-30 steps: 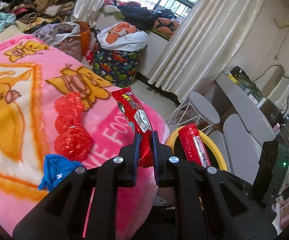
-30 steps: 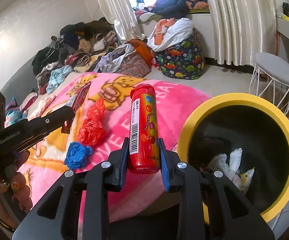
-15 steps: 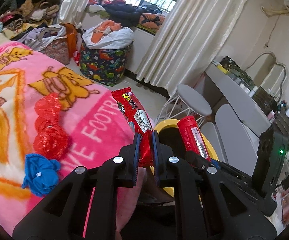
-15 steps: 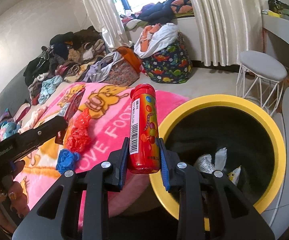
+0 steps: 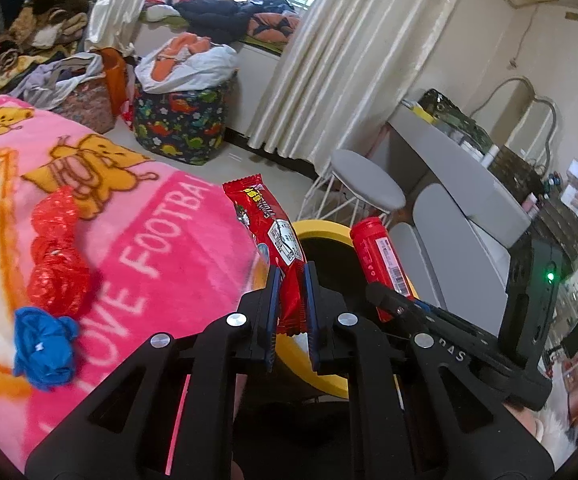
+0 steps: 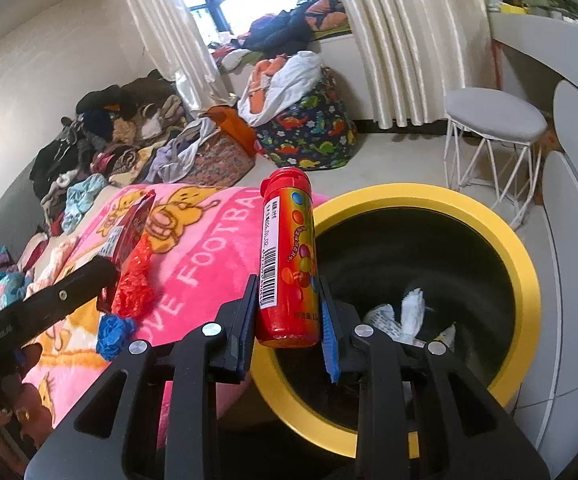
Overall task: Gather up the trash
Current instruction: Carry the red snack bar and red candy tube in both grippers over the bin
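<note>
Home bedroom, lived-in. Bed with pink cartoon blanket [image 5: 137, 216] at left of frame; heap of clothes [image 6: 101, 140] upper left; cream curtains [image 5: 353, 60] over window, top centre; dinosaur-print laundry bag [image 6: 309, 140]; round white stool [image 6: 493, 120] at right.

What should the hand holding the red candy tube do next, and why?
Probably move the right tool a little further over the bin and let go. It is shut on the candy tube, which sits near the yellow rim, and trash already lies inside. The left tool holds a wrapper too.
</note>
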The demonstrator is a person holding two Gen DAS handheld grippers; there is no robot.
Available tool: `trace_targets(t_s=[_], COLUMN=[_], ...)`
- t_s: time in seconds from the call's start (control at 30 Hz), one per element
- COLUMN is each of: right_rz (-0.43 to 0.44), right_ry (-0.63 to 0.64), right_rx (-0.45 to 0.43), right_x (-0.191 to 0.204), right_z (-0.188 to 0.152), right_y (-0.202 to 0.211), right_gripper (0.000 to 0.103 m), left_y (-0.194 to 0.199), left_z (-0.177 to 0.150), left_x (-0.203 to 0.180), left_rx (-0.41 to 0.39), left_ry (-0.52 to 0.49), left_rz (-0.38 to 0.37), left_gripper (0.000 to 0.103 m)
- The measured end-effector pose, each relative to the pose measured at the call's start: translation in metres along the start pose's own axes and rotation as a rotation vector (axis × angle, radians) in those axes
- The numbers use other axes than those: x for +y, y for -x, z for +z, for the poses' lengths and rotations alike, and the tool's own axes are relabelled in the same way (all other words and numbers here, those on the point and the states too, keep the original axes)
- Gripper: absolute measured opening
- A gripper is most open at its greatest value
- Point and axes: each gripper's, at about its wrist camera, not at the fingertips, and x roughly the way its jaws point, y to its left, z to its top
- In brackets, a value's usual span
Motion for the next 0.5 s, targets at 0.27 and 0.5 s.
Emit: trace_targets(t_s=[0.27, 0.5], right_rz=[-0.029, -0.058], right_ry=[-0.049, -0.087], right_rx=[-0.013, -0.017], right_x=[-0.022, -0.041], right_z=[0.001, 0.0], right_y=[0.003, 0.004], right_gripper=[0.026, 0.026], left_y=[-0.016, -0.033], left_z=[-0.006, -0.012], left_x=[-0.022, -0.038], left_rx=[0.037, 0.079], left_ry=[-0.047, -0.083], left_rz=[-0.035, -0.063], left_gripper=[0.007, 0.007])
